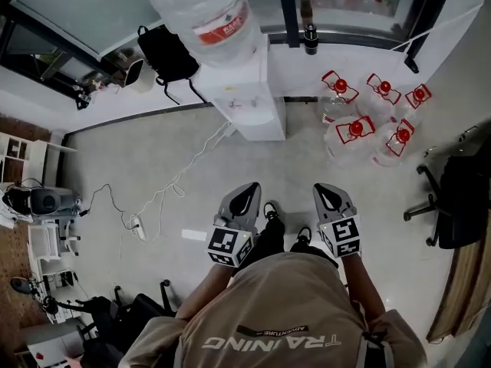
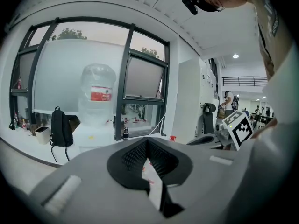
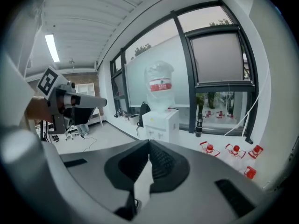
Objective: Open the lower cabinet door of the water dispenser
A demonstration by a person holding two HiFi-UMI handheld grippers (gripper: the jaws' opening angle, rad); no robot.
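A black backpack (image 1: 165, 52) leans at the far left, and a white cable (image 1: 176, 182) trails across the floor. The left claw (image 1: 247, 191) is closed on nothing. Far centre stands the water dispenser (image 1: 249, 102), well apart from both claws; its lower cabinet door (image 1: 263, 129) is too foreshortened to show a handle. The right claw (image 1: 328, 192) is closed and empty too. Spare bottles (image 1: 368, 125) crowd the right. Best to approach clear of cable and bottles, crouch, and part one claw before reaching the door's edge.

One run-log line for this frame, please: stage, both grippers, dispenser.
stage: pre-contact | left gripper: shut, empty | right gripper: shut, empty | white water dispenser bearing clear plastic bottle: ahead, apart from both grippers, untouched
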